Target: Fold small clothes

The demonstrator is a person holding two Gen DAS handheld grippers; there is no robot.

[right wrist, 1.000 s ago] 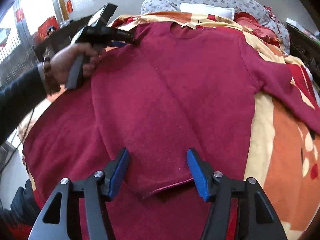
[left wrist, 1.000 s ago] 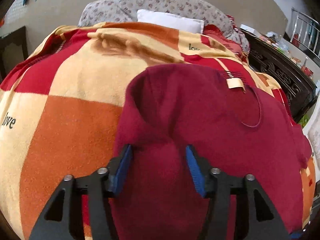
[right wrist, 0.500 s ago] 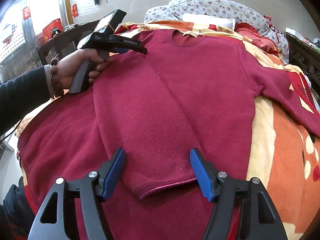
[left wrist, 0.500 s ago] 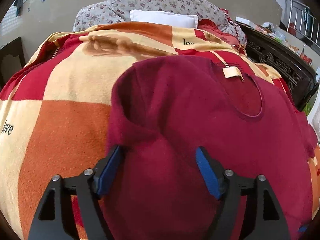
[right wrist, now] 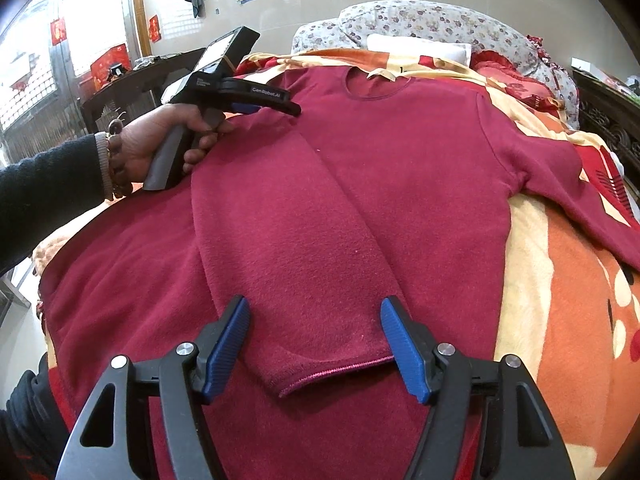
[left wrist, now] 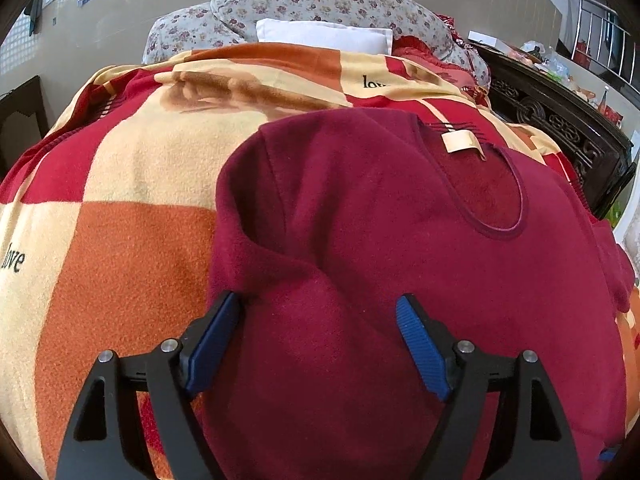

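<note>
A dark red fleece sweater [right wrist: 420, 152] lies flat on the bed, neck label [left wrist: 460, 142] at the far end. One sleeve [right wrist: 288, 240] is folded diagonally across the body, and its cuff [right wrist: 332, 372] lies between the fingers of my right gripper [right wrist: 314, 302], which stands open and does not press on it. My left gripper [left wrist: 316, 298] is open over the folded shoulder [left wrist: 288, 248], with a fabric ridge between its fingers but no grip. In the right wrist view the left gripper [right wrist: 294, 109] rests at that shoulder, held by a hand [right wrist: 160, 140]. The other sleeve [right wrist: 580, 184] stretches out to the right.
A checked orange, cream and red blanket [left wrist: 120, 240] covers the bed. Flowered pillows [left wrist: 320, 4] and a white one [left wrist: 324, 36] lie at the head. A dark carved wooden frame [left wrist: 560, 120] runs along the right side. A dark table [right wrist: 132, 80] stands at the left.
My left gripper's jaws have spread wider around the shoulder fold. The right gripper's jaws opened slightly, and the cuff now lies closer between them.
</note>
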